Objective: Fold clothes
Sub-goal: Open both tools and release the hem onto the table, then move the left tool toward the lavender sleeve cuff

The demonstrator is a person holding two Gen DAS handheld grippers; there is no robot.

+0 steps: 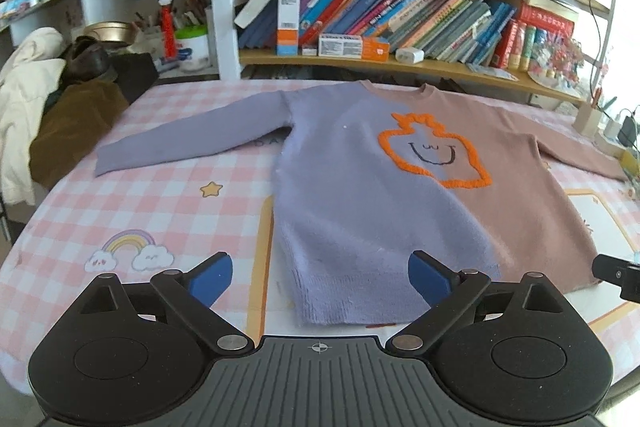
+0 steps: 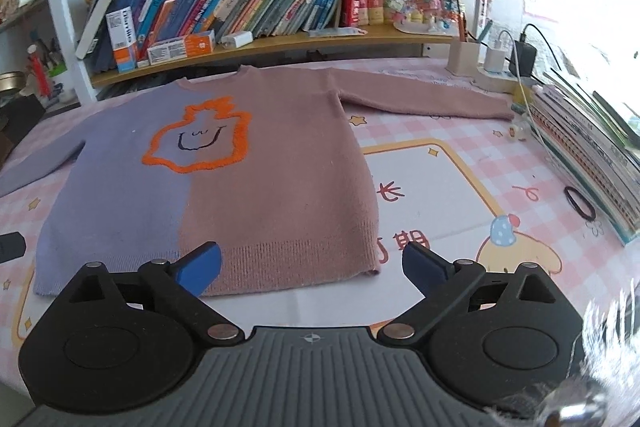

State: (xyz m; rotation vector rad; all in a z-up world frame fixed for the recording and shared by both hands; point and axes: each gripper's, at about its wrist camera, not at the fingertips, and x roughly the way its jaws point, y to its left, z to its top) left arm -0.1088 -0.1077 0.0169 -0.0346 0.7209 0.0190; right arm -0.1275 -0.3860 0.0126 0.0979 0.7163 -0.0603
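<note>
One sweater (image 1: 360,187) lies flat on the table (image 1: 160,211). The left gripper (image 1: 320,277) and right gripper (image 2: 312,267) are both spread wide, grasping nothing. Its lilac sleeve end is cut off in the right view.

left gripper (image 1: 320,277) tilts downward, jaws spread wide, nothing between the blue pads (image 1: 428,277). right gripper (image 2: 311,269) matches it, angled down, jaws wide, holding nothing.

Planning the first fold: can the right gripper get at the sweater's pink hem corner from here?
Probably yes: the right gripper is open, and the sweater hem lies flat just ahead with nothing between.
</note>
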